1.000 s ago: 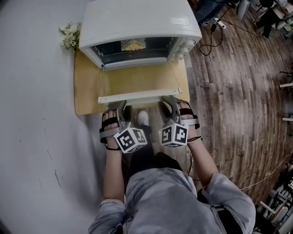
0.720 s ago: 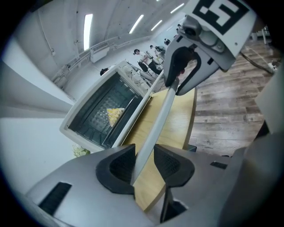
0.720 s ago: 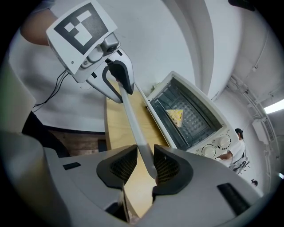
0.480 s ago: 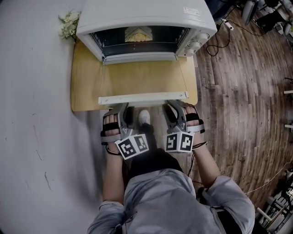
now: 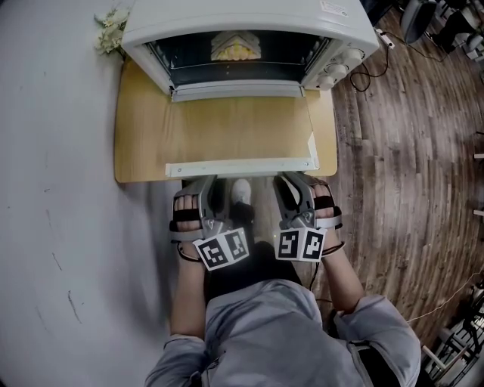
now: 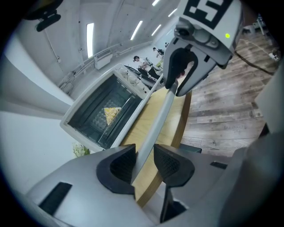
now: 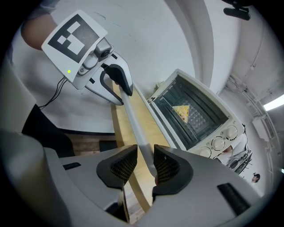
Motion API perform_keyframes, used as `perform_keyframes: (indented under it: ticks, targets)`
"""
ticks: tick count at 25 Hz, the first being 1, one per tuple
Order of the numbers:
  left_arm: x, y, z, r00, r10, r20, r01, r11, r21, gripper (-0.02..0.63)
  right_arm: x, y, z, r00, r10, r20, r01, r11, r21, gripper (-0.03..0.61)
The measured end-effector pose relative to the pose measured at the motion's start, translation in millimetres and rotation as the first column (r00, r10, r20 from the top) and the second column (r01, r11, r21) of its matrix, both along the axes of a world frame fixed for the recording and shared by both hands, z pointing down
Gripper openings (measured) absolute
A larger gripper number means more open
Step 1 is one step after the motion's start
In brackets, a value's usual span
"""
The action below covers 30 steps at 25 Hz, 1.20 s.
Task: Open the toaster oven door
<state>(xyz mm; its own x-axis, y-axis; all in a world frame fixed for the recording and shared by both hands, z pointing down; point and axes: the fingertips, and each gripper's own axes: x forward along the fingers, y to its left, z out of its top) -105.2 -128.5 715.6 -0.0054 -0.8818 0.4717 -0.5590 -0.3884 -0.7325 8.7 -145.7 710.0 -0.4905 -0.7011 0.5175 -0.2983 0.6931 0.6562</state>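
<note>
The toaster oven (image 5: 227, 13) is white, with round knobs (image 5: 344, 66) on its right side. It stands at the far end of a light wooden table (image 5: 140, 143). Its door (image 5: 238, 130) is open: it hangs forward from the hinge at the bottom of the opening and lies almost flat over the table, and the wood shows through its glass. Along the free edge of the door runs a pale, straight handle (image 5: 242, 167). Inside the oven, on the rack, lies a yellow triangular piece of food (image 5: 236, 47). A small bunch of flowers (image 5: 111, 32) is beside the oven's left side.

The handle is near the front edge of the table, directly before the person. The left hand-held gripper (image 5: 200, 184) is at the handle near its left end, and the right hand-held gripper (image 5: 292, 181) is near its right end. In each gripper view the handle passes between the two jaws. The jaws of both stand apart: the bar lies against one pad and a narrow gap shows at the other pad, so the bar is not squeezed.

Compared with one second ago, the door is lowered further. Then it was more slanted, and the handle was farther from the table's front edge. Both grippers have come down together with the handle and keep the same places on it.
</note>
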Motion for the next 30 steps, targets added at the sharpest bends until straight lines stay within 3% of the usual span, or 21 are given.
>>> perform_keyframes:
  ticks: [6,10,13,20,25,30]
  targets:
    - [0.8,2.6,12.8,1.000,-0.002,-0.003,0.002,1.000,0.015,0.123,0.4,4.6,14.6,1.000,-0.007,-0.023,0.007,1.000,-0.011,0.104]
    - [0.3,4.8,24.7,1.000,-0.017,-0.015,0.017,0.999,0.047,0.114,-1.0,6.9,33.0,0.998,-0.019,-0.062,0.021,0.999,0.033,0.107]
    - [0.8,4.0,26.2,1.000,-0.019,-0.021,0.020,0.998,0.057,0.112,-1.4,4.9,34.8,0.999,-0.002,-0.037,0.004,0.998,0.055,0.114]
    - [2.9,9.3,33.6,1.000,0.009,-0.019,-0.010,0.999,-0.053,0.097,-1.4,10.9,38.2,1.000,-0.001,0.002,0.001,0.997,-0.075,0.117]
    - [2.8,8.8,33.2,1.000,-0.009,-0.016,0.008,0.999,-0.047,0.100,-0.8,10.2,37.6,1.000,0.001,-0.001,-0.001,0.999,-0.051,0.120]
    - [3.5,11.2,28.6,0.999,-0.033,-0.024,0.031,0.998,-0.056,0.100,-1.6,13.3,30.0,0.999,0.015,0.051,-0.010,0.995,-0.098,0.116]
